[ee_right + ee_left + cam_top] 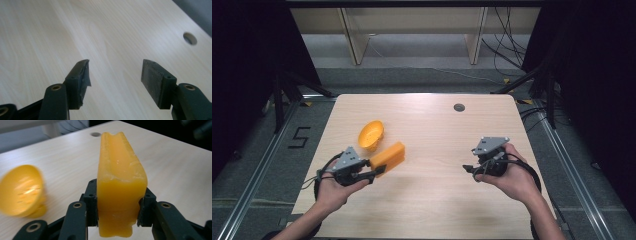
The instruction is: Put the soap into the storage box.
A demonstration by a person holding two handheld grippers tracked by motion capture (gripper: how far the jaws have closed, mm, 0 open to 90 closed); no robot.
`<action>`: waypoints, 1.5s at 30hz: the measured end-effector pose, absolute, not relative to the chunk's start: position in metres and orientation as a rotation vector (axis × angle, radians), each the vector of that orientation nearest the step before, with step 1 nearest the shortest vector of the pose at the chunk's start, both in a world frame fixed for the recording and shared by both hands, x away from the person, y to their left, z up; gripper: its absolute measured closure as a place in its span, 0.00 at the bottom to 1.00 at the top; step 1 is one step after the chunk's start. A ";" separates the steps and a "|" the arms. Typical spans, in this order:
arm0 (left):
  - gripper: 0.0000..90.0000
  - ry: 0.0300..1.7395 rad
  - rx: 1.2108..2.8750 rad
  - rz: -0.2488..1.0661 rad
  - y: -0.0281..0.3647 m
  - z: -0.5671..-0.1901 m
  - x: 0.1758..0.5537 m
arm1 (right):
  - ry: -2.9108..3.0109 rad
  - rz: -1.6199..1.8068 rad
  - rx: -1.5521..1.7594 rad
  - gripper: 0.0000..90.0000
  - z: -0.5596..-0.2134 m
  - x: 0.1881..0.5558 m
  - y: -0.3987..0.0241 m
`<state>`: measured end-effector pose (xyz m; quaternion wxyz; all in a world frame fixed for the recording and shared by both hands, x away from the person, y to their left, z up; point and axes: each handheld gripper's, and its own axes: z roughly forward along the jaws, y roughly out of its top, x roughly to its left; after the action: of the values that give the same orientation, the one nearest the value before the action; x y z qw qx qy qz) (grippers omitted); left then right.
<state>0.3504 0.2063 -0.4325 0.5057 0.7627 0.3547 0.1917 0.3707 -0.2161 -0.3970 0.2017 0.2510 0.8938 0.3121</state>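
High view overhead, gripper views close along jaws, sharing table (pixel 432 150)

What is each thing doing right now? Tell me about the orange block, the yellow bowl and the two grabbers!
orange block: clamped between the left gripper's jaws, lifted off the table.
yellow bowl: tipped on its side on the table, opening showing, nothing visible inside.
left gripper: shut on the orange block.
right gripper: open, nothing between its jaws, over bare table.
table: light wood, with a round hole near the far edge.
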 end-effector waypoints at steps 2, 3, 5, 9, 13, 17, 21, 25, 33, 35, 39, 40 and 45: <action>0.67 0.930 1.791 0.513 0.216 -0.432 0.354 | 2.477 0.868 0.790 0.46 -0.407 0.367 -0.223; 0.67 0.963 1.769 0.540 0.220 -0.431 0.356 | 2.443 0.874 0.840 0.47 -0.417 0.366 -0.227; 0.67 1.027 1.723 0.589 0.226 -0.430 0.362 | 2.427 0.872 0.878 0.48 -0.421 0.365 -0.228; 0.67 1.111 1.651 0.689 0.232 -0.428 0.379 | 2.434 0.860 0.912 0.47 -0.433 0.363 -0.231; 0.67 1.177 1.623 0.727 0.234 -0.430 0.397 | 2.439 0.860 0.915 0.48 -0.439 0.362 -0.231; 0.67 1.256 1.601 0.736 0.230 -0.436 0.418 | 2.435 0.869 0.921 0.48 -0.438 0.362 -0.231; 0.67 1.299 1.581 0.735 0.226 -0.441 0.429 | 2.434 0.874 0.921 0.48 -0.438 0.362 -0.232; 0.67 1.316 1.585 0.740 0.219 -0.445 0.435 | 2.450 0.862 0.917 0.47 -0.439 0.362 -0.232; 0.67 1.358 1.588 0.736 0.212 -0.457 0.446 | 2.472 0.859 0.907 0.47 -0.441 0.362 -0.231; 0.67 1.362 1.587 0.736 0.211 -0.457 0.446 | 2.480 0.853 0.925 0.47 -0.441 0.361 -0.231; 0.67 1.363 1.598 0.737 0.209 -0.461 0.449 | 2.487 0.854 0.936 0.47 -0.443 0.361 -0.230; 0.67 1.365 1.597 0.737 0.209 -0.464 0.450 | 2.500 0.844 0.919 0.46 -0.442 0.362 -0.230; 0.67 1.361 1.605 0.733 0.210 -0.467 0.452 | 2.503 0.846 0.938 0.46 -0.443 0.361 -0.230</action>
<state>0.4524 0.2097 -0.4672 0.4411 0.6464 0.5482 0.2952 0.3614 -0.2296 -0.4435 0.1681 0.3297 0.8801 0.2975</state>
